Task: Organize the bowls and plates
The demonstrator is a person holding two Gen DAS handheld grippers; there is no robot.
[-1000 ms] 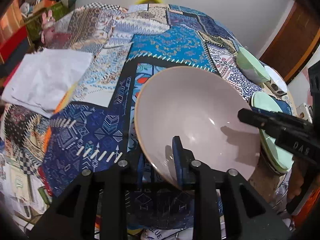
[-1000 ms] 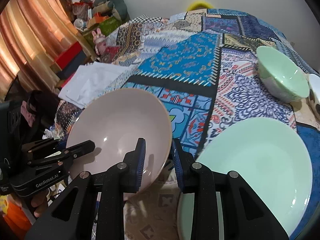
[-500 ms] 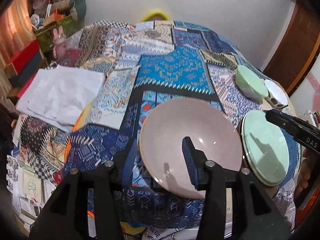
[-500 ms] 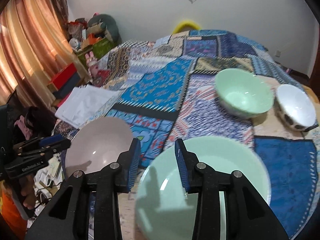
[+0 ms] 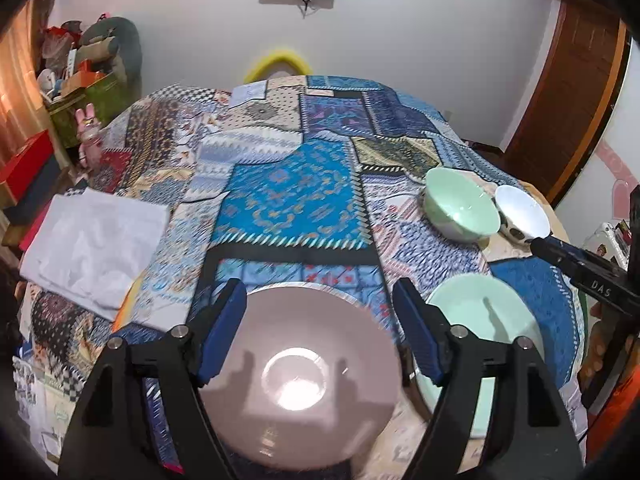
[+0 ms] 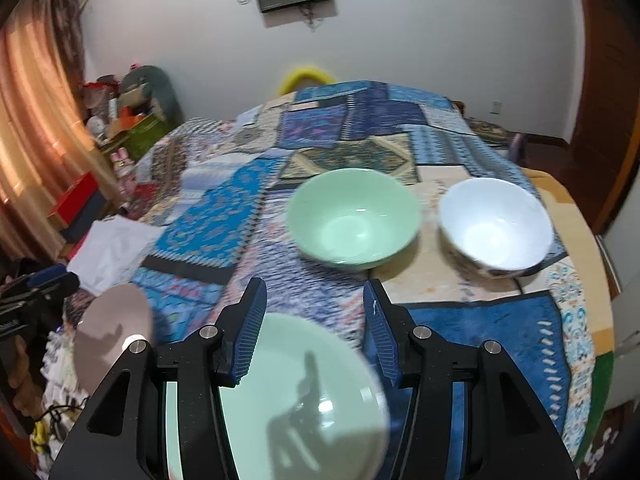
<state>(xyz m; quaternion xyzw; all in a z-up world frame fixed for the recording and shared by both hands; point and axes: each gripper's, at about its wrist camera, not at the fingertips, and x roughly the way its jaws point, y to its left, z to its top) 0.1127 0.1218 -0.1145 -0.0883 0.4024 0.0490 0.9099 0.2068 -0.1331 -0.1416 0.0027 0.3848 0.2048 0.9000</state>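
A pink plate (image 5: 300,380) lies on the patchwork tablecloth (image 5: 288,208) at the near edge. My left gripper (image 5: 318,300) hovers above it with its jaws opening; the pads touch nothing. A pale green plate (image 6: 304,392) lies to the right of the pink one. My right gripper (image 6: 314,292) hangs over its far rim, jaws opening, clear of the plate. Farther back stand a green bowl (image 6: 352,216) and a white bowl (image 6: 496,228), side by side. The right wrist view shows the pink plate (image 6: 112,328) at the left, beside the left gripper (image 6: 40,284).
A folded white cloth (image 5: 92,248) lies on the table's left side. Boxes and soft toys (image 5: 80,80) pile up beyond the left edge. A yellow chair back (image 5: 278,62) stands behind the far edge, and a wooden door (image 5: 576,92) is at the right.
Both grippers let go of the pink plate's rim and opened. The left one rose and drew back; the right one swung right, over the green plate and toward the bowls.
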